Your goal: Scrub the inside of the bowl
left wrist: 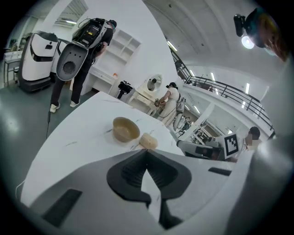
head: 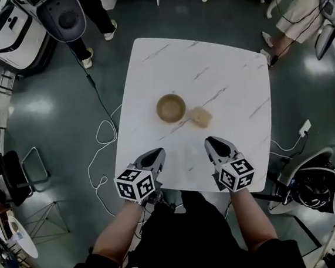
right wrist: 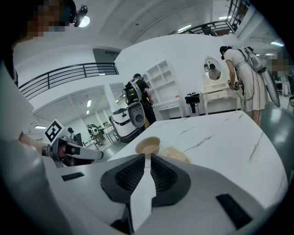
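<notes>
A tan bowl (head: 171,108) stands upright near the middle of the white marble table (head: 220,66). A beige sponge (head: 200,117) lies just right of it. Both grippers hover over the table's near edge, short of the two objects. My left gripper (head: 157,153) is shut and holds nothing; its own view has the bowl (left wrist: 126,129) and sponge (left wrist: 148,141) ahead of its tips (left wrist: 146,151). My right gripper (head: 210,141) is shut with nothing in it, its tips (right wrist: 148,158) pointing toward the bowl (right wrist: 148,146) and sponge (right wrist: 174,154).
A white cable (head: 100,137) loops on the grey floor left of the table. A white machine (head: 16,33) and a standing person are at the far left, another person at the far right. A power strip (head: 304,127) and a chair (head: 313,175) sit to the right.
</notes>
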Action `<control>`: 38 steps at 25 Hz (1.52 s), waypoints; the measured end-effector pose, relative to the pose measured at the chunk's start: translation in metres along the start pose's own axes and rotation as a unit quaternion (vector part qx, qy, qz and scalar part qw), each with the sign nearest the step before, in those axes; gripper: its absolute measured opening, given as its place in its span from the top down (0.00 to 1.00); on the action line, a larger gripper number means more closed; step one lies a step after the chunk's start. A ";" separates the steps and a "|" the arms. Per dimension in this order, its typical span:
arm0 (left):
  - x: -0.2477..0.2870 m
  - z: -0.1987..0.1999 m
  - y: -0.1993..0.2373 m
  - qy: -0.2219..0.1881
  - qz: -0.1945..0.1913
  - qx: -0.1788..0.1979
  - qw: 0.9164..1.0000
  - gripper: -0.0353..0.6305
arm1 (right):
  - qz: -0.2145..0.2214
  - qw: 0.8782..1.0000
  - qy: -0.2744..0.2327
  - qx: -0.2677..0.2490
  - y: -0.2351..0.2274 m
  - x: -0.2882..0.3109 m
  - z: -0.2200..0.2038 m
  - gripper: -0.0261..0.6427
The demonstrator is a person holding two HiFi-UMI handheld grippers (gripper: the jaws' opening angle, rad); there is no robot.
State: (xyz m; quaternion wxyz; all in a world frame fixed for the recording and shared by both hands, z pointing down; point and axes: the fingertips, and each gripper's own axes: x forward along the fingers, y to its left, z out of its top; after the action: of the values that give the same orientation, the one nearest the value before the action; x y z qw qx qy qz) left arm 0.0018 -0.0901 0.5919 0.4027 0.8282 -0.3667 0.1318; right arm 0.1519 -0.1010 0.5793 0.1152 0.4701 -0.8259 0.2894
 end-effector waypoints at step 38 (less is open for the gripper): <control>0.097 0.044 0.095 -0.021 0.115 -0.129 0.985 0.70 | -0.002 0.947 0.177 -0.268 -0.084 0.096 -0.039 0.58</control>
State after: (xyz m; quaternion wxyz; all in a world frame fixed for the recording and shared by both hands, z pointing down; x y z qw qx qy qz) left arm -0.0017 -0.2110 0.6676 0.4806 0.7240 -0.4821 0.1116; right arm 0.1691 -0.1792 0.6858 0.3818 0.3644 -0.8384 0.1361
